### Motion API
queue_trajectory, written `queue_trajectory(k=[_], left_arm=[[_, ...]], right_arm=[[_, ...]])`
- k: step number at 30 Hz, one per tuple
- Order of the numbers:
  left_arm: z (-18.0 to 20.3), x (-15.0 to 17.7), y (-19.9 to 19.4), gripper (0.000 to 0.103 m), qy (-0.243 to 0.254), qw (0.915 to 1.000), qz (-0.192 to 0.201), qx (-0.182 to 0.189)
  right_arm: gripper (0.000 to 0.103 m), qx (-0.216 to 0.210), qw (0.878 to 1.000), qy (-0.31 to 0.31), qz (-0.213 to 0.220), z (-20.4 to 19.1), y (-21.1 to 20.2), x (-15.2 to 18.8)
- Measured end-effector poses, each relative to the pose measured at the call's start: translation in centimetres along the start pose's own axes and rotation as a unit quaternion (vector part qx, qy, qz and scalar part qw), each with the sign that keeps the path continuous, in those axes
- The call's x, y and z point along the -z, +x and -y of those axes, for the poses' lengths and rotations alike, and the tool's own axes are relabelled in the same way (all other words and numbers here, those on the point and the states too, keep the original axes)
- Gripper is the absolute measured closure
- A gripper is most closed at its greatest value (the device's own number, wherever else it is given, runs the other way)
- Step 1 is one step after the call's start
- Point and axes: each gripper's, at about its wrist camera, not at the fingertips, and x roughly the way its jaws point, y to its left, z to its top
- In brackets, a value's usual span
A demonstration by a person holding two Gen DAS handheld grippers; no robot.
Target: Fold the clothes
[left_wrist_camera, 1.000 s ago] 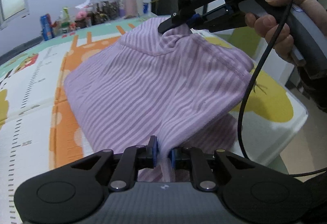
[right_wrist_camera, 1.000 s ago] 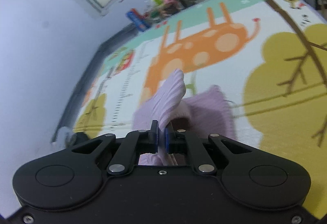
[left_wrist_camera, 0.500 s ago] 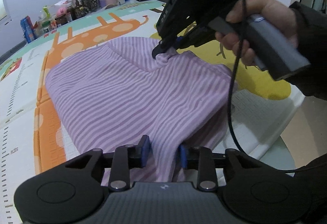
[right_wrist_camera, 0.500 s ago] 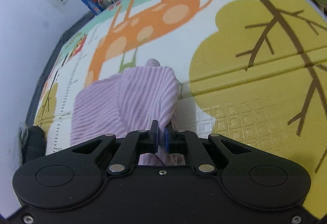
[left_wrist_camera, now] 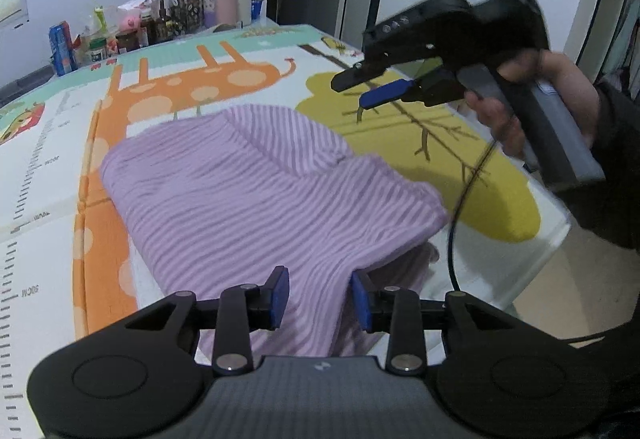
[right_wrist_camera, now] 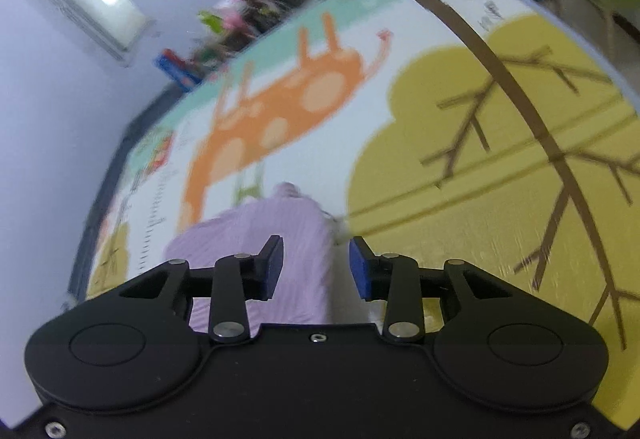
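step: fold just laid down, release phase. Both tongs have just been opening; judging by the flat lie, this fold is done.
left gripper [left_wrist_camera: 317,293]: jaws part-open, pads clear of the cloth. A strip of fabric runs between them but nothing is pinched.
right gripper [left_wrist_camera: 362,91]: jaws parted, empty, hanging in the air above the mat. In its own view [right_wrist_camera: 316,266] the garment edge sits between and below the fingers, not gripped.
garment [left_wrist_camera: 256,195]: purple striped top, folded over, flat on the play mat [left_wrist_camera: 420,127]. Near hem is right at the left tongs; far corner lies below and ahead of the right tongs.
next: my read is back both tongs off, then re-grip an edge for the following fold or smooth.
around: bottles and clutter [left_wrist_camera: 160,19] at the mat's far end, well ahead of both tongs.
in the way: the right gripper's cable [left_wrist_camera: 460,207] dangles near the garment's right edge, could snag. Mat edge just right of the cloth.
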Motion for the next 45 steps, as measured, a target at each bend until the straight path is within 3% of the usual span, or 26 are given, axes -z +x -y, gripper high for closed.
queue_trajectory(k=[4,6,8,12,17,23,29,35,40,45], left_arm=[[-0.6,-0.9,-1.2,0.062,-0.013,0.9990,0.025,0.035],[-0.9,-1.4,-1.8,0.055,-0.019,0.9976,0.041,0.052],[-1.0,-1.9,-2.0,0.048,-0.020,0.9974,0.055,0.041],[-2.0,-2.7,-1.4,0.049,-0.030,0.9974,0.059,0.028],[-4.3,-3.5,-0.1,0.052,-0.081,0.9950,0.048,0.034],[-7.1,-4.2,1.6,0.062,-0.122,0.9893,0.020,0.077],[-8.4,-5.7,3.9,0.075,-0.100,0.9893,-0.017,0.105],[-9.0,-6.3,6.6,0.077,-0.092,0.9824,-0.067,0.148],[-9.9,-5.8,8.3,0.077,-0.081,0.9825,-0.099,0.136],[-12.7,-6.0,9.5,0.079,-0.116,0.9776,-0.111,0.136]], right_arm=[[0.069,-0.019,0.998,-0.054,0.003,-1.7,-1.9,1.0],[0.069,-0.027,0.997,-0.068,-0.005,-2.5,-2.3,1.7],[0.069,-0.039,0.996,-0.078,-0.015,-3.2,-2.6,2.4],[0.074,-0.048,0.994,-0.094,-0.042,-4.2,-2.5,4.7],[0.085,-0.038,0.992,-0.090,-0.075,-4.2,-1.9,7.8],[0.085,-0.033,0.994,-0.072,-0.071,-4.5,-2.3,10.1],[0.085,-0.014,0.997,-0.049,-0.057,-6.0,-2.1,11.7],[0.085,0.017,0.997,-0.043,-0.055,-8.9,-0.8,13.6],[0.085,0.057,0.996,-0.042,-0.061,-10.3,0.2,15.7],[0.086,0.087,0.995,-0.017,-0.056,-10.2,-0.1,17.4]])
